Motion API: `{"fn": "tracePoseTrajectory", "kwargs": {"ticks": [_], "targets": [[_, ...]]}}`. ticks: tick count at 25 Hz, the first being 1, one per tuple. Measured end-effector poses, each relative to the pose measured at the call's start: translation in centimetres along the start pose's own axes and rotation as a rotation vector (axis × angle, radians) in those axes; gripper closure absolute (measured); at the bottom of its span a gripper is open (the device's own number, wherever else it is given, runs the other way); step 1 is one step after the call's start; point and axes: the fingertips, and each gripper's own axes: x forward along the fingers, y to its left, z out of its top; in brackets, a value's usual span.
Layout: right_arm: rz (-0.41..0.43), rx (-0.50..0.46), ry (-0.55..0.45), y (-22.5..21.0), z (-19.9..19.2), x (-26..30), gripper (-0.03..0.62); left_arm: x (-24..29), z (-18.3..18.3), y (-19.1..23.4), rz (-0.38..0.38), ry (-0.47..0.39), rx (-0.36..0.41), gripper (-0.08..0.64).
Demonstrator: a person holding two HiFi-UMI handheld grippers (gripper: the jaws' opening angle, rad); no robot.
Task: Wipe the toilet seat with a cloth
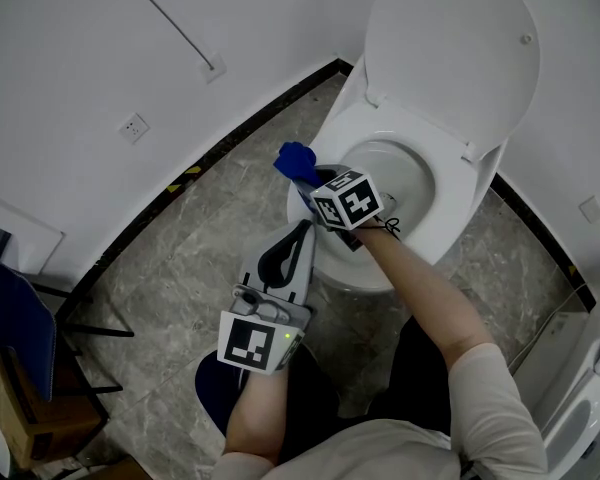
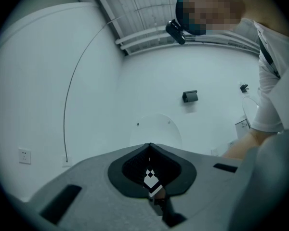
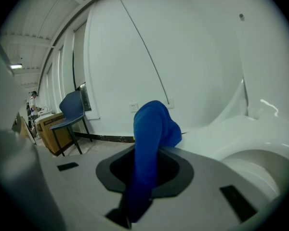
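Closest to me is the left gripper [image 1: 302,231], held low in front of the toilet, its marker cube nearest the lens and its tips just beside the outer wall of the bowl. Its own view shows the two jaws pressed together with nothing caught between them, and beyond them the raised lid [image 2: 156,129] standing against the white wall. My right gripper [image 1: 306,175] reaches further in, over the front part of the toilet, with its marker cube above the bowl opening. That one is clamped on the blue cloth [image 1: 294,159]: in the right gripper view the cloth [image 3: 151,124] runs up through the closed jaws and bunches into a rounded wad past their tips. From the head view the wad sits at the outer edge of the toilet seat [image 1: 458,208], on the side of the toilet nearer the dark skirting; I cannot tell whether it actually presses on the seat or hangs just off it. The lid [image 1: 450,48] is tilted back behind the bowl, and the seat lies down around the bowl opening. Grey marbled floor [image 1: 200,248] surrounds the toilet's base. Well away from the toilet, along the wall, stand a blue chair [image 3: 72,110] and a cardboard box [image 3: 50,129] beside it.
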Motion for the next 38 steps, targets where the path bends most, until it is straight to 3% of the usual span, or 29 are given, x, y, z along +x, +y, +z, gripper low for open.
{"fn": "tracePoseTrajectory", "kwargs": {"ticks": [19,38], "targets": [[0.125,-0.041,0.075,4.4,-1.4,-0.8,0.529,-0.8,1.0,0.8,0.042,-0.027,-0.009,0.552],[0.191,-0.064,0.145,7.0,-2.6,-1.6,0.529,-1.4,1.6,1.4,0.071,-0.034,0.002,0.552]]}}
